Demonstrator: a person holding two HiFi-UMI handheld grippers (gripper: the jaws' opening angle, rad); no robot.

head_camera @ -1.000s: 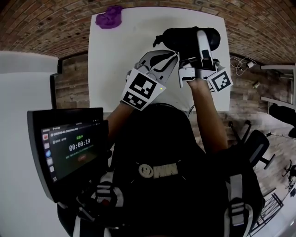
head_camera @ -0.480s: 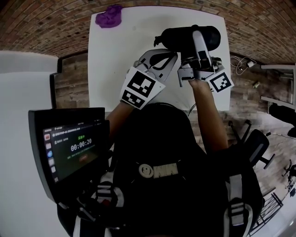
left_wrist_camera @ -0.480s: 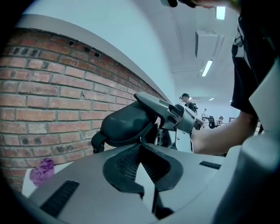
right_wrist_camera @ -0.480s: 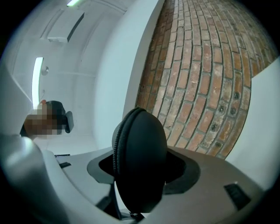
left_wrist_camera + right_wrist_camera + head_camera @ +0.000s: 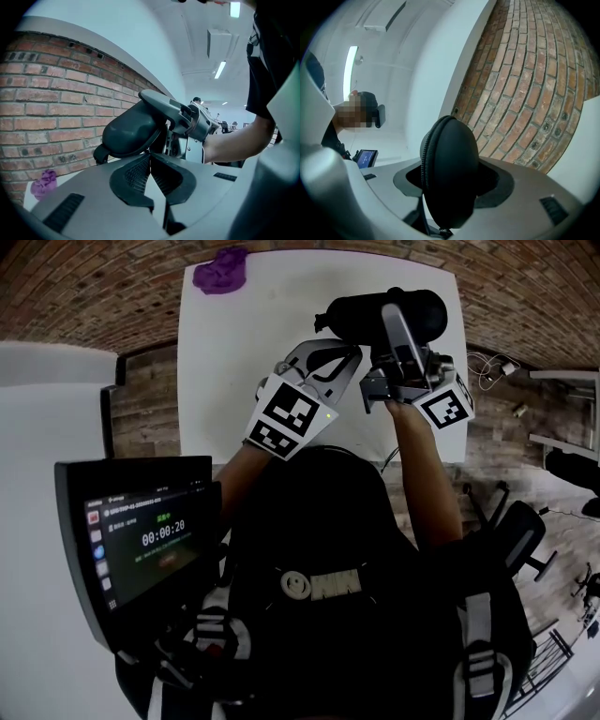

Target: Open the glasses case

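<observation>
Black zipped glasses case [image 5: 354, 315], head view: over the white table [image 5: 234, 381], clamped across its middle by the right gripper [image 5: 394, 322], with the left gripper [image 5: 349, 354] just beside it. Left gripper view: jaws pressed together, tips at the case's lower edge. Right gripper view: case upright, gripped between both jaws.

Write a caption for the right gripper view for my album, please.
The right claw clamps a black zippered glasses case in front of a brick wall.
</observation>
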